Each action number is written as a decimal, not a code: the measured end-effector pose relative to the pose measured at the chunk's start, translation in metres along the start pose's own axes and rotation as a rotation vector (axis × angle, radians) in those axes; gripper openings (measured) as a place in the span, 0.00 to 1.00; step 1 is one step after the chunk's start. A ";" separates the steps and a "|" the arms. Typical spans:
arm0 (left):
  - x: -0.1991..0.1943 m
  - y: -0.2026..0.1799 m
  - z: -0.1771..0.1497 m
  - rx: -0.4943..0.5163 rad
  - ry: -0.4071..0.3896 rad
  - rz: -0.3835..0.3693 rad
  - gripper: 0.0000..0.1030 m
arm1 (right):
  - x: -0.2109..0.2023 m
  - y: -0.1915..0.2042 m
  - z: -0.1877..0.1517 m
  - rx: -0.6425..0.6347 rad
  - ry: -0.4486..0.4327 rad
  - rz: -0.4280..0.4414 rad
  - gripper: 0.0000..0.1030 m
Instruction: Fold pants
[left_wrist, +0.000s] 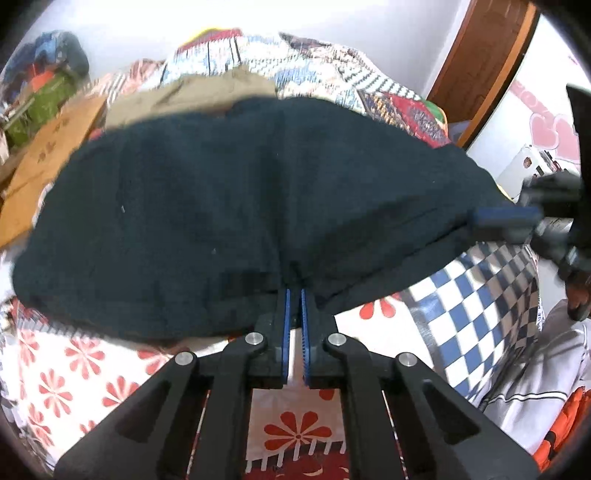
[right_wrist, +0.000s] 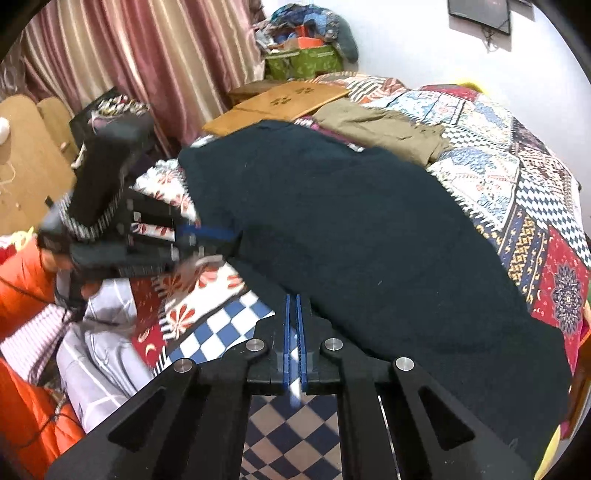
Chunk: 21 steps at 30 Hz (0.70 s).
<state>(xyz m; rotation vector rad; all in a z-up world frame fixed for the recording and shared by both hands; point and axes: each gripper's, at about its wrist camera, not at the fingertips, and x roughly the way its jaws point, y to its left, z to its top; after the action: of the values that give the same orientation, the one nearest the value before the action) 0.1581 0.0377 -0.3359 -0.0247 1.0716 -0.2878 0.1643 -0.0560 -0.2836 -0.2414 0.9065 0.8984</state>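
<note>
— Jaws first: how do they stand in the left wrist view?
— Pinched together on the near hem of the dark pants (left_wrist: 240, 206). The left gripper (left_wrist: 294, 295) has its blue pads nearly touching, cloth bunched at their tips. The pants spread away from them over the patchwork bedspread (left_wrist: 480, 295), with khaki pants (left_wrist: 207, 92) beyond. At the right edge, the right gripper (left_wrist: 476, 218) bites the same hem.
— And the right wrist view?
— The right gripper (right_wrist: 294, 301) is also clamped, its tips at the near edge of the dark pants (right_wrist: 369, 240), which lie ahead and to the right. The left gripper (right_wrist: 232, 234) grips the hem at left, blurred.
</note>
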 end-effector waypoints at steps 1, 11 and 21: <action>0.000 0.001 0.000 -0.007 -0.005 -0.004 0.04 | -0.001 -0.003 0.003 0.008 -0.014 -0.009 0.03; -0.019 0.009 0.013 -0.056 -0.052 0.029 0.07 | 0.029 -0.026 0.014 0.054 0.047 -0.066 0.18; -0.038 0.042 0.040 -0.108 -0.138 0.130 0.37 | 0.021 -0.037 0.011 0.069 0.115 0.020 0.20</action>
<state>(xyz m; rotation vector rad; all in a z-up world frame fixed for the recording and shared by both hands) 0.1848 0.0826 -0.2905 -0.0704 0.9459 -0.1092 0.2049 -0.0615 -0.2996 -0.2268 1.0462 0.8771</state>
